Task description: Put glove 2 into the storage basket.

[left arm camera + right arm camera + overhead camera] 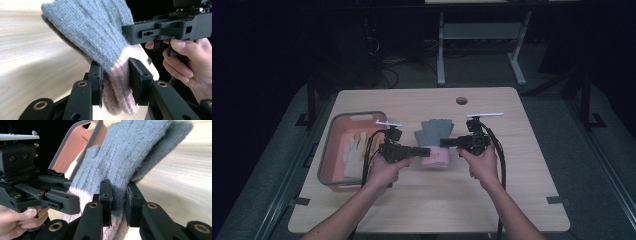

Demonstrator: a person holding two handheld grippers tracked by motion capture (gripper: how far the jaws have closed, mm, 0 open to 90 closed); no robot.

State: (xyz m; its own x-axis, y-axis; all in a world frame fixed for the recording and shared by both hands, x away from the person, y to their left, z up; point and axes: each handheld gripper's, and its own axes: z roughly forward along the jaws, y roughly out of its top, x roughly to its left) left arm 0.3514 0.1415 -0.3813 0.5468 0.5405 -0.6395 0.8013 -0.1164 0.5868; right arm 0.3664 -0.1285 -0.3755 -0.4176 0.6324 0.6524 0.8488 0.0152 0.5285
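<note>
Both the left gripper (424,151) and the right gripper (446,142) clamp the grey-and-pink glove (435,136) above the desk (492,190).

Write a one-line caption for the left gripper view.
Left gripper clamps the pink cuff of a grey knit glove, the right gripper pinching it opposite.

No text, label, brand, number or sign can be read anywhere here, neither on the things, nor on the desk (512,195).
</note>
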